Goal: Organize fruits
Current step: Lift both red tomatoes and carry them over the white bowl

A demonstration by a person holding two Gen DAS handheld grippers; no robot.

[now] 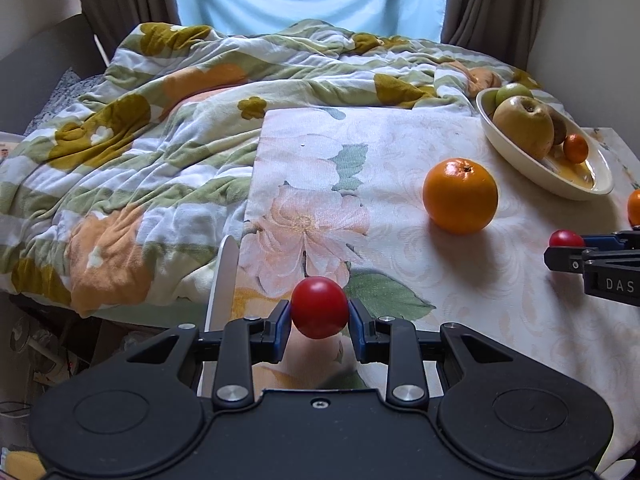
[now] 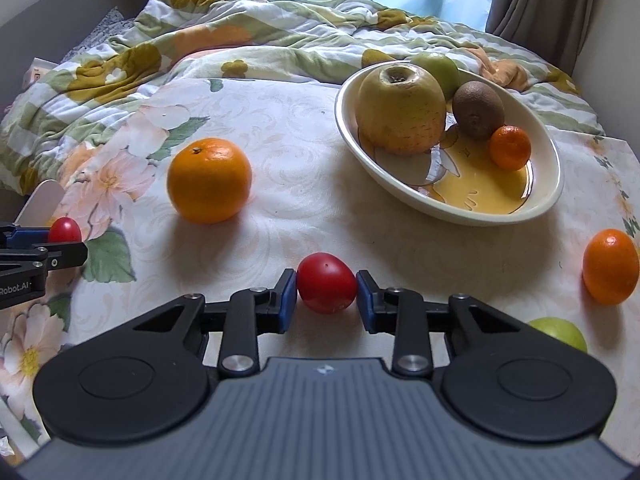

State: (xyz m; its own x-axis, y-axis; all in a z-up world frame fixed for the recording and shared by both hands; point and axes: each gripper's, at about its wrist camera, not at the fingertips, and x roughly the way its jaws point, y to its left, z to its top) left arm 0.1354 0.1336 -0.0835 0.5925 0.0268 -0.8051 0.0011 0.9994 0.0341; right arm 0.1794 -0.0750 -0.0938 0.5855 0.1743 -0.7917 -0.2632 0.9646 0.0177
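**Two red tomatoes are being held, one in each gripper**

A small red tomato (image 1: 319,307) is being held by the left gripper (image 1: 319,314). Its blue fingers (image 1: 282,320) are being pressed against both sides of the tomato, so they are only as far apart as the tomato is wide. The tomato looks to be lifted a little above the tabletop (image 1: 460,280), near the left edge of the flowered cloth.

A second red tomato (image 2: 327,282) is being held by the right gripper (image 2: 327,294). Its blue fingers (image 2: 289,294) are being closed on the tomato from both sides. Whether this tomato is touching the cloth cannot be told.

A big orange (image 2: 209,180) is being seen alone on the tabletop, between the two grippers and farther back. A white oval bowl (image 2: 554,184) is standing at the back right. A large yellow apple (image 2: 400,110), a kiwi (image 2: 478,110), a small tangerine (image 2: 510,148) and a green apple (image 2: 440,68) are lying in it. The tangerine is touching the kiwi.

Another small orange fruit (image 2: 610,266) is lying on the tabletop at the right, near the bowl. A green apple on the tabletop (image 2: 560,334) is being partly hidden behind the right gripper.

A flowered blanket (image 1: 140,140) is lying crumpled on the bed behind the tabletop.
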